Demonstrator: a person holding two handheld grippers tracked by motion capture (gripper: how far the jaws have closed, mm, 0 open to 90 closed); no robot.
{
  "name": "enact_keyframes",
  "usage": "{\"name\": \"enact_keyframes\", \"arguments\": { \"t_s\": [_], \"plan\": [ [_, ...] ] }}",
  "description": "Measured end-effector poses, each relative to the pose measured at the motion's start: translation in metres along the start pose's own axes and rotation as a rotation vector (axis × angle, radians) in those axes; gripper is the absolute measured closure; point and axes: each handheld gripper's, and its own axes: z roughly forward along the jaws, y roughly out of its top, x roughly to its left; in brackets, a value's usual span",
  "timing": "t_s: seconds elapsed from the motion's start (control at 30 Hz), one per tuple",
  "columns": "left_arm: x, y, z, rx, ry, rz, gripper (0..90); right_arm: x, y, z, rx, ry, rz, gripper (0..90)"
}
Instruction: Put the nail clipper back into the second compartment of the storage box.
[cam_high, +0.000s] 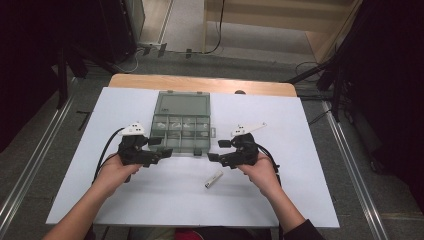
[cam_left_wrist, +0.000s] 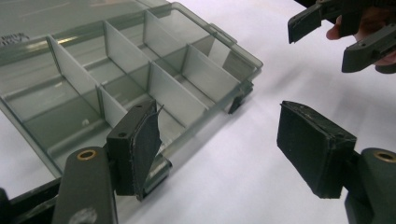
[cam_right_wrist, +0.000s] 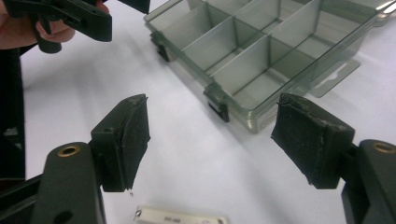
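We see the open compartment box (cam_high: 181, 127) at the middle of the counter (cam_high: 300, 190), lid laid flat toward the far edge for access. The left claw (cam_high: 161, 148) and right claw (cam_high: 219, 150) flank its near corners, both wide apart and empty. The small white stick (cam_high: 214, 179) lies nearer the near edge, long axis slanting near-left to far-right.

In our left gripper view the organiser box (cam_left_wrist: 126, 70) runs off the frame at nine and twelve o'clock, and our near pad hides its front corner. In the right gripper view the small white stick (cam_right_wrist: 180, 218) is cut off at six o'clock, its label too small to read.
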Motion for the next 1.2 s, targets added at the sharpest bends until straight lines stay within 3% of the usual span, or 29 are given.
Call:
{"name": "enact_keyframes", "arguments": {
  "t_s": [0.2,0.6,0.73,1.2],
  "plan": [
    [-0.001,-0.011,-0.005,0.005,0.002,-0.013,29.3,0.003,-0.007,-0.004,0.02,0.006,-0.023,27.4],
    [-0.009,-0.028,-0.014,0.013,0.008,0.009,29.3,0.003,-0.023,-0.017,0.049,0.023,-0.037,27.3],
    [-0.009,-0.036,-0.018,0.021,0.001,-0.016,29.4,0.005,-0.026,-0.019,0.071,0.028,-0.054,27.3],
    [-0.014,-0.051,-0.028,0.037,0.025,-0.007,29.4,0.013,-0.027,-0.008,0.154,0.051,-0.12,27.1]
  ]
}}
